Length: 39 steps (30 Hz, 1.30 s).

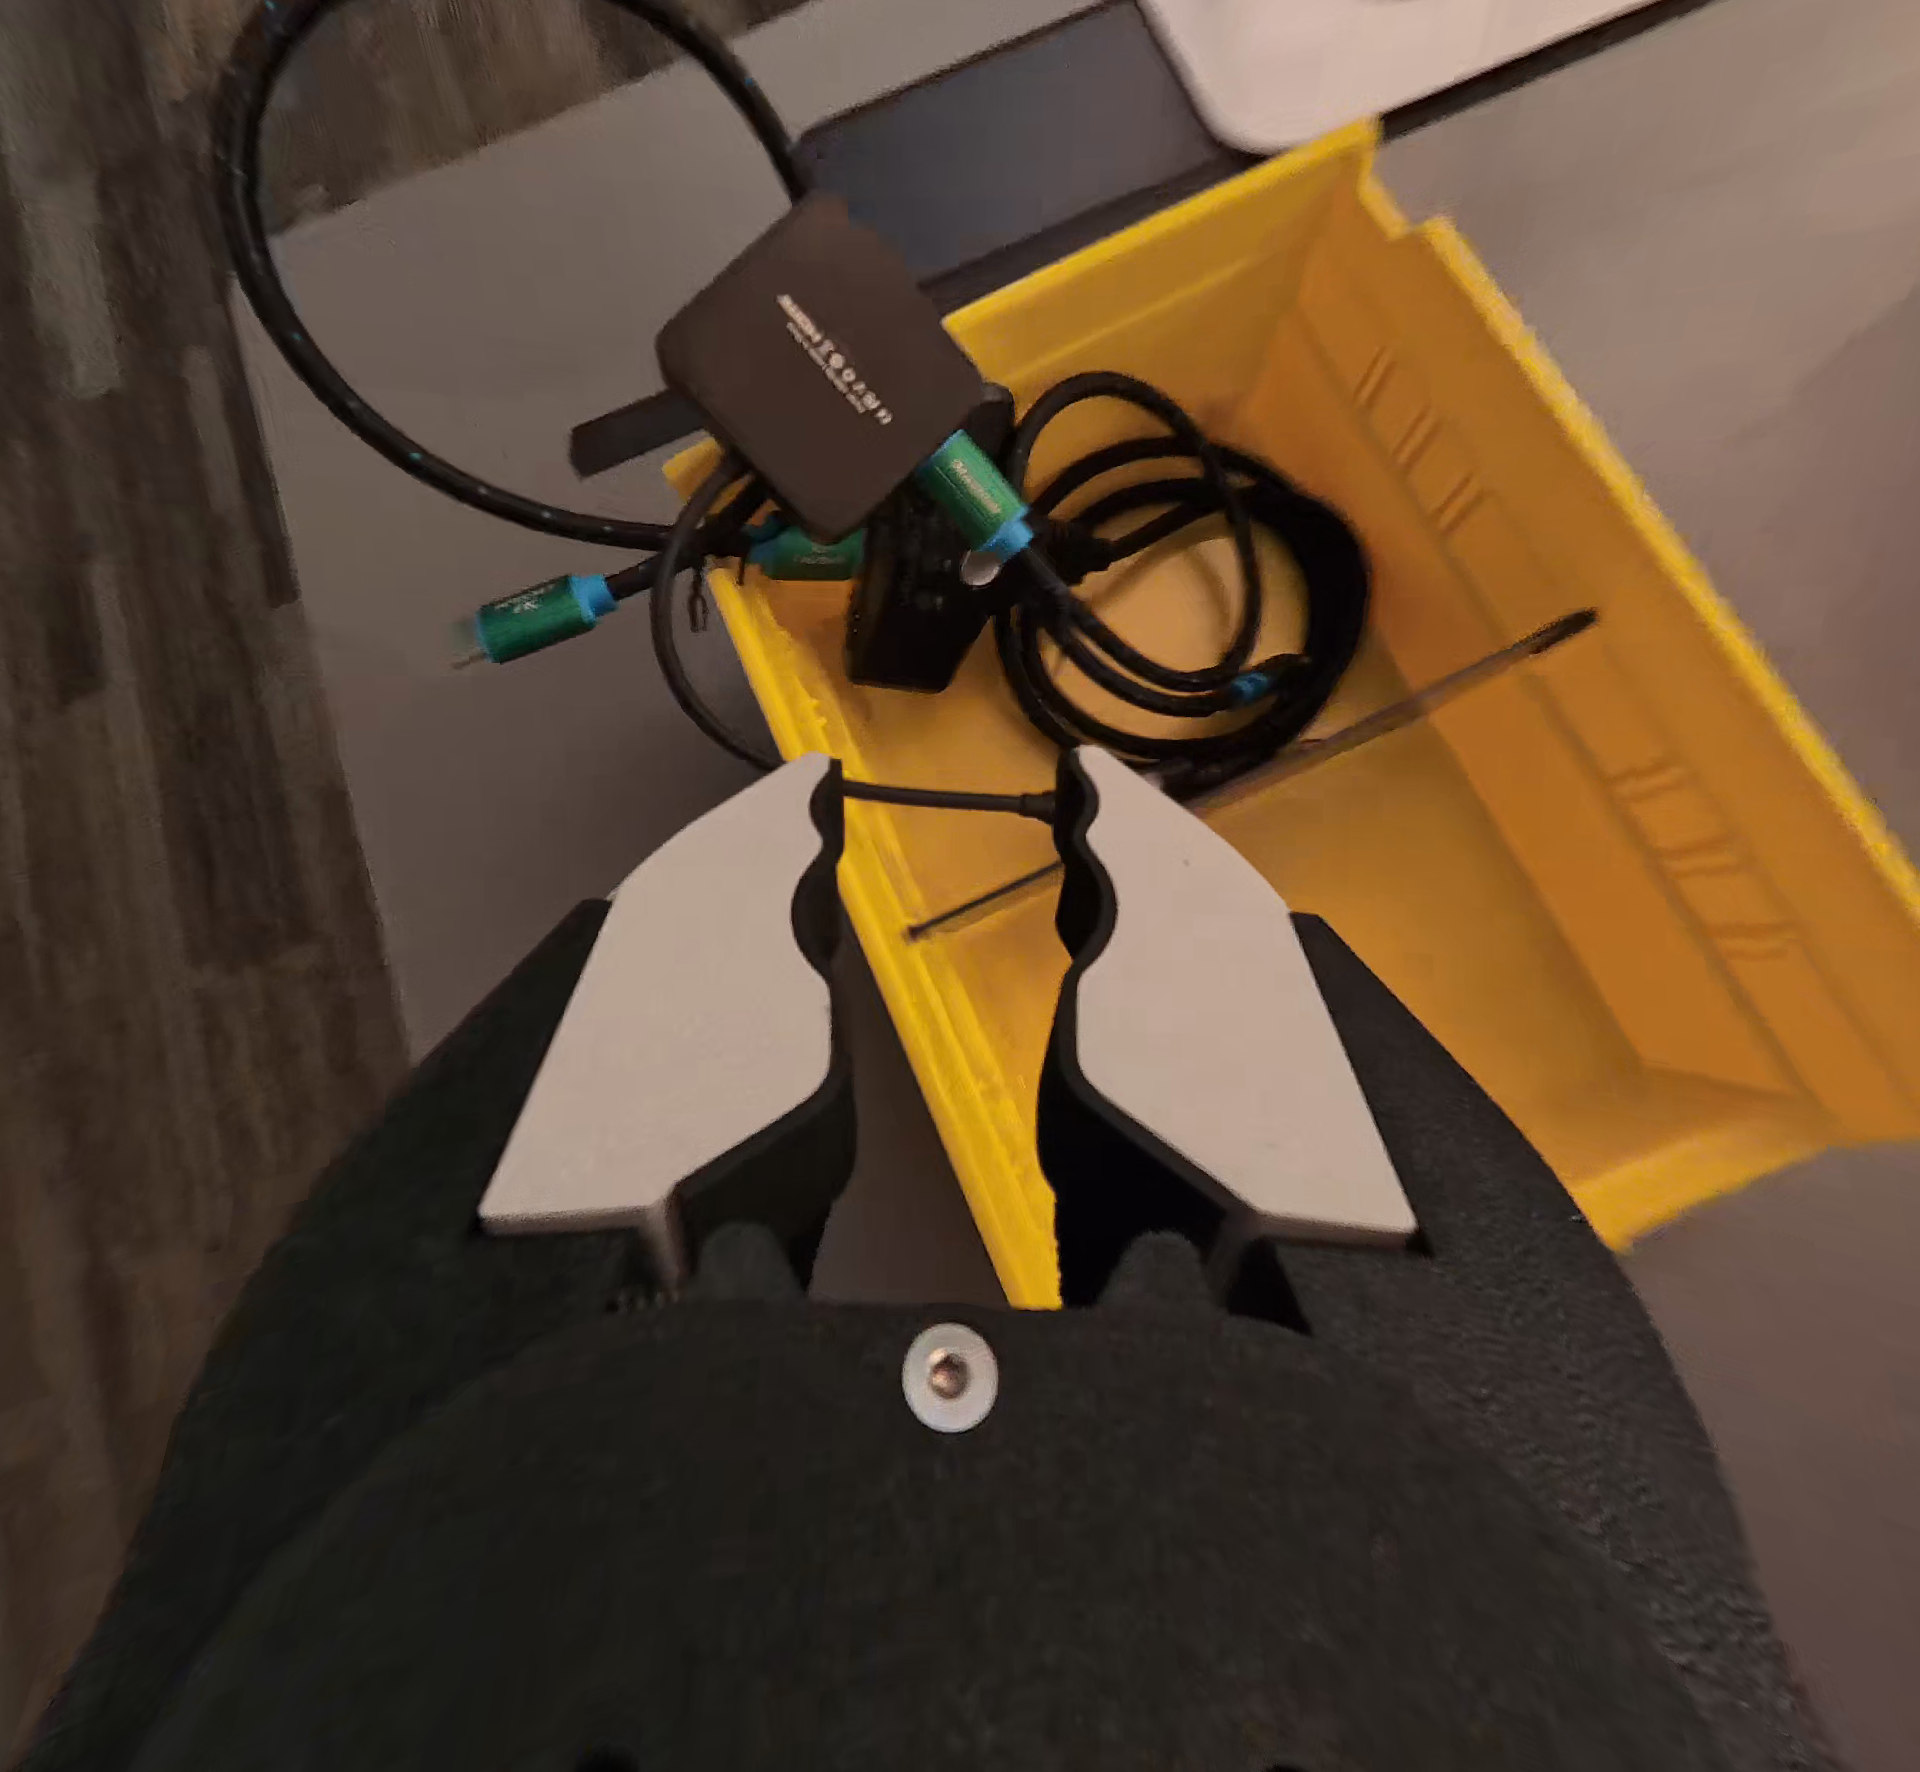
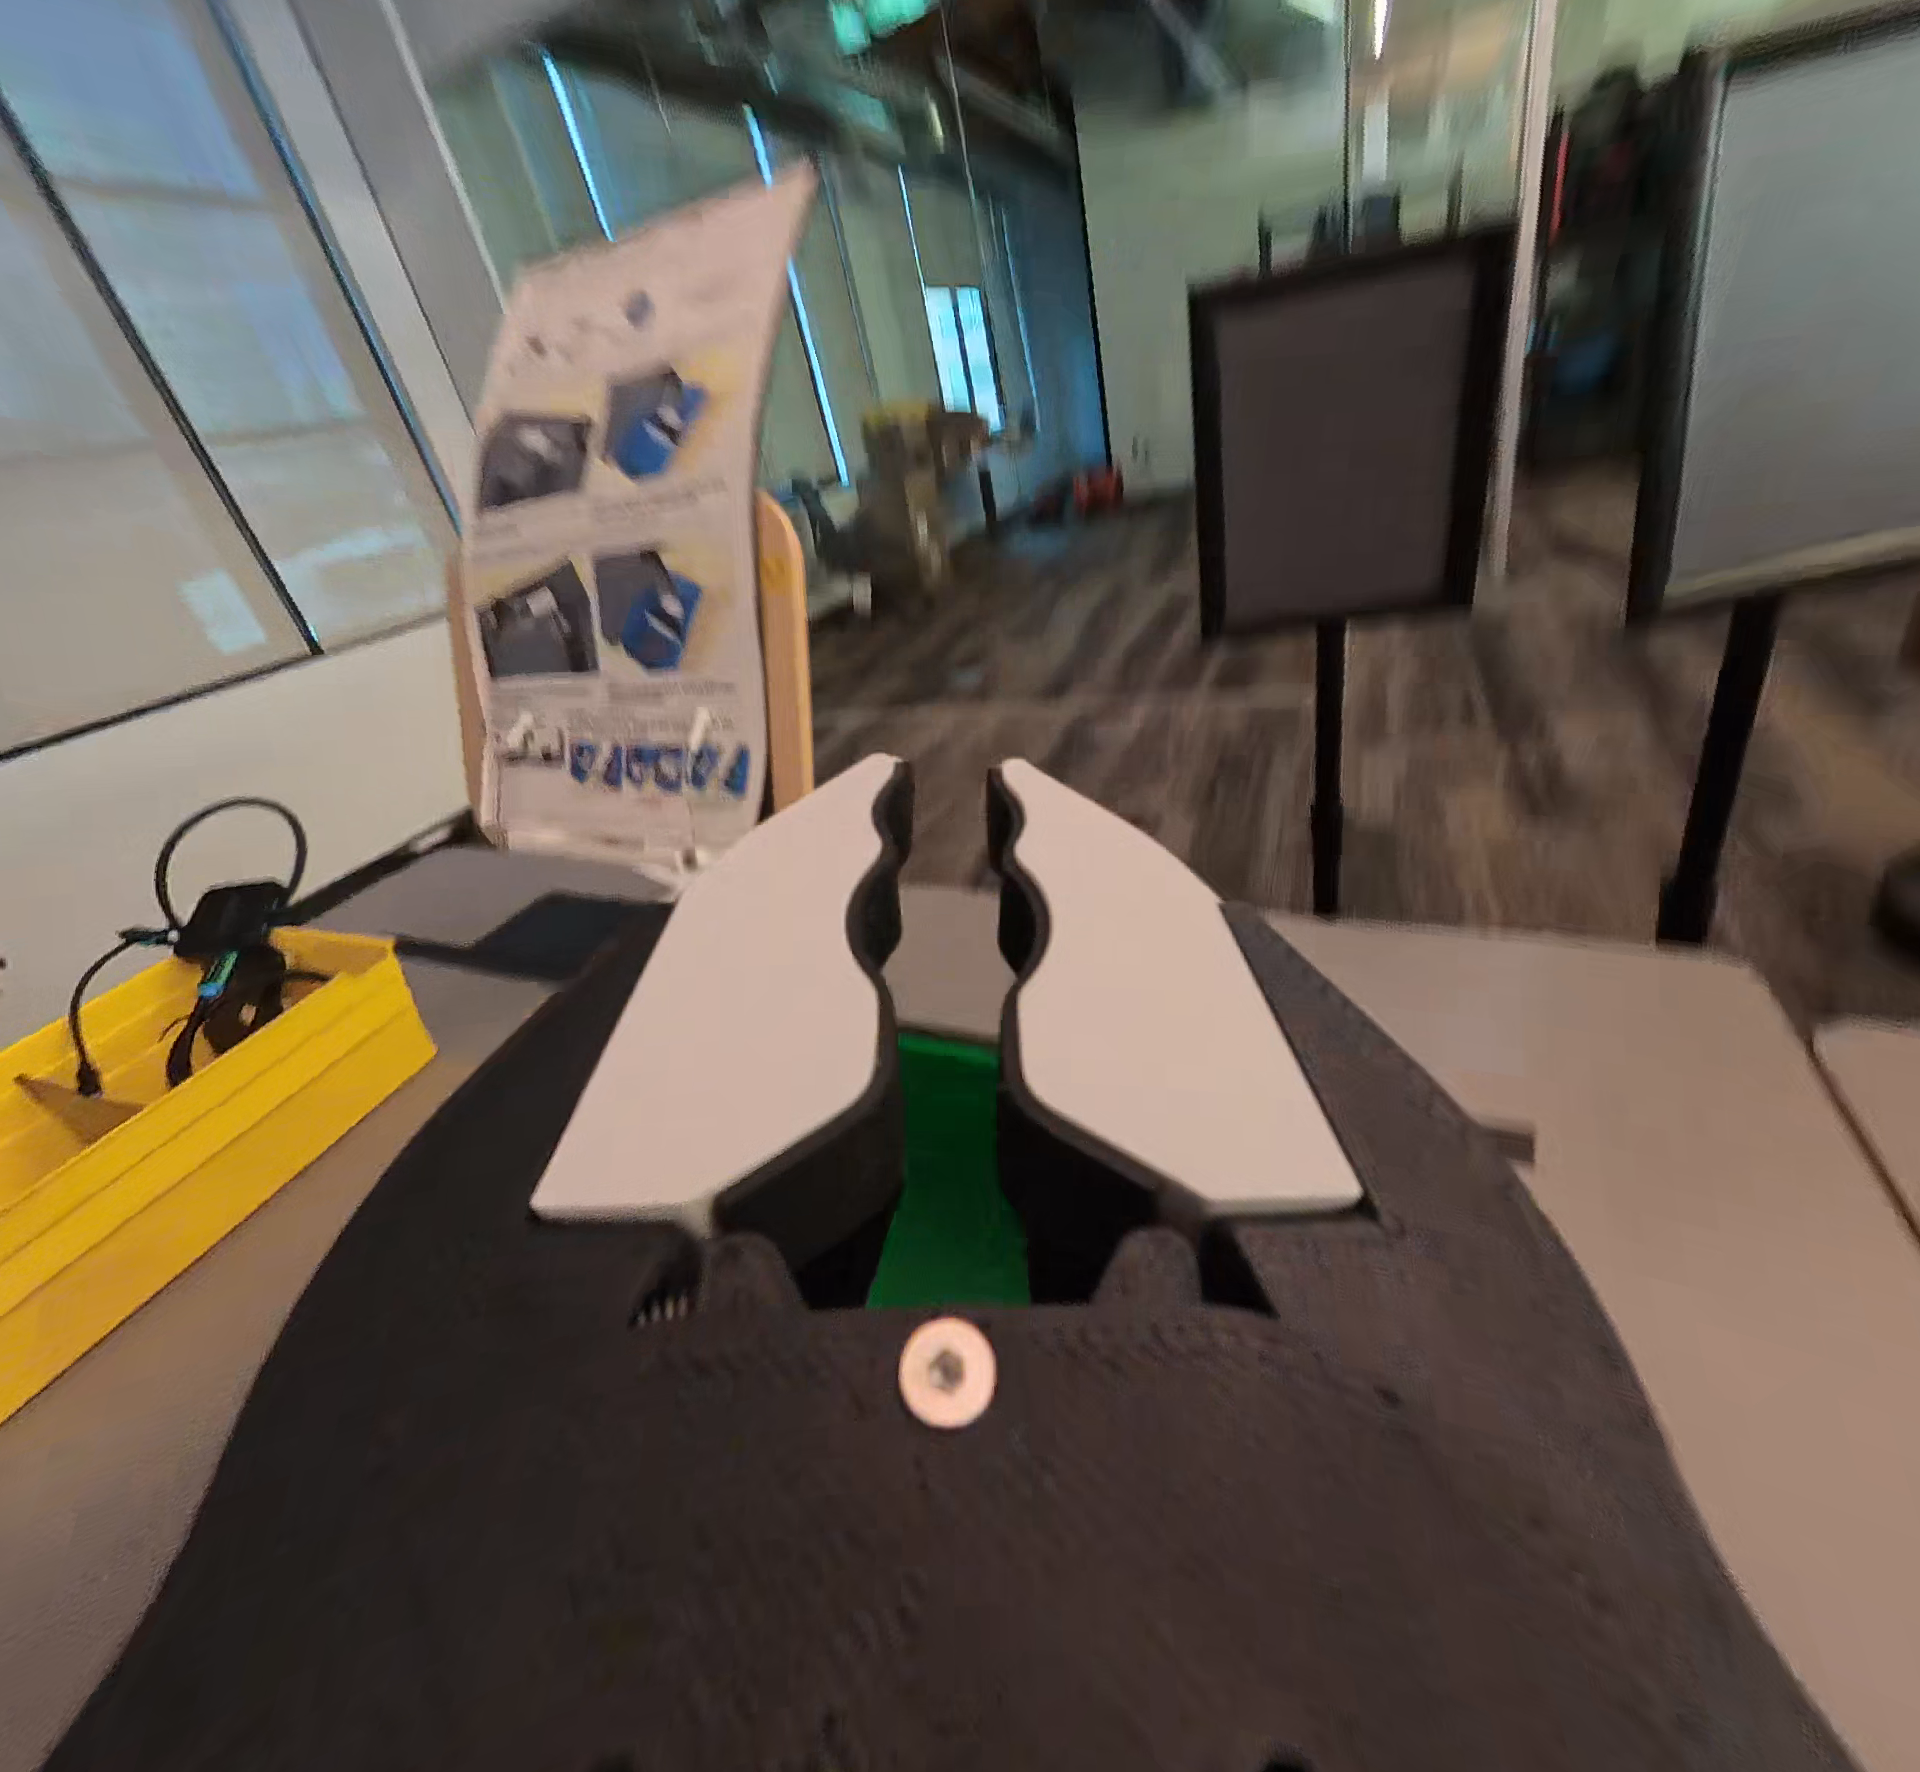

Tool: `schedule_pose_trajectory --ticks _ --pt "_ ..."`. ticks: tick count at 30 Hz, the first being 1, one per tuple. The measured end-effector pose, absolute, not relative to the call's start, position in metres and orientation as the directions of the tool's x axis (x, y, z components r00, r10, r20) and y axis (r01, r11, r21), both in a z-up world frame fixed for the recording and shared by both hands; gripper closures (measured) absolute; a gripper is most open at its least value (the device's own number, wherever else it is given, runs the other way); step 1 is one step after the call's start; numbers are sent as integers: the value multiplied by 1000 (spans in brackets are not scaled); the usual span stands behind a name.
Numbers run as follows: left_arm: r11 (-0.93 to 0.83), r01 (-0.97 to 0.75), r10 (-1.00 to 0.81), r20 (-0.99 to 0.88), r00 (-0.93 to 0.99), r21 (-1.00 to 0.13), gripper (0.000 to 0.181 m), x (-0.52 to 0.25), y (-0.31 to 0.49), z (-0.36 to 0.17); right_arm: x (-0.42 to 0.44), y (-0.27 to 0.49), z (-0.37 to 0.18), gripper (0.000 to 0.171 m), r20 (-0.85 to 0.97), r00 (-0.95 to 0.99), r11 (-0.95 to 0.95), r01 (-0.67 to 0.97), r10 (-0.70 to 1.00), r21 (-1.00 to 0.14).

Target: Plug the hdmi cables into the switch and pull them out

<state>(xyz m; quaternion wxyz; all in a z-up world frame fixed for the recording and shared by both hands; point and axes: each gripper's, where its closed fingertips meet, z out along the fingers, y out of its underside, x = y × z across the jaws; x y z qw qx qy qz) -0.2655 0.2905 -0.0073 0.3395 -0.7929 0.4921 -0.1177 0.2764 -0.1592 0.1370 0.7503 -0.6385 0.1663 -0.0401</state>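
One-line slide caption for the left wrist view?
Open left gripper hovers over a yellow bin holding a black switch, one green-ended cable plugged in.

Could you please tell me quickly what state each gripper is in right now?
Left gripper: open, holding nothing; a thin black cable crosses between its fingers, above the yellow bin.
Right gripper: open, holding nothing.

A grey table (image 1: 499,288) carries a yellow bin (image 1: 1475,683) set near its far edge. Just beyond the bin a dark mat (image 1: 997,164) lies flat, with a pale grey stand base (image 1: 1351,29) resting partly on it.
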Motion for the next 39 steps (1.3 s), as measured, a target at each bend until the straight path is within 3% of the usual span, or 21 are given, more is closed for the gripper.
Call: schedule_pose_trajectory --ticks 2,4,14,17,23,30,39 --pt "-314 -733 -832 -197 518 -603 147 -254 300 -24 263 -161 156 159 -138 953 291 -56 -268 -955" --pt "-376 -734 -835 -135 533 -566 147 -236 300 -41 256 -159 162 159 -146 955 310 -61 -257 -949" --pt "-583 -645 -742 2 670 -494 141 -199 328 -72 255 -132 138 159 -148 960 155 -113 -239 -981" --pt "-588 -660 -750 10 662 -467 155 -196 330 -79 255 -127 133 159 -139 960 124 -111 -244 -986" --pt "-484 -709 -791 -91 606 -514 156 -195 329 -69 255 -120 122 160 -89 959 39 -82 -270 -996" --pt "-273 -743 -728 -373 575 -611 157 -208 332 -21 252 -111 118 160 -71 965 15 -70 -254 -997" --pt "-65 -688 -733 -433 525 -723 158 -204 288 66 239 -111 129 160 -78 975 56 -67 -207 -996"
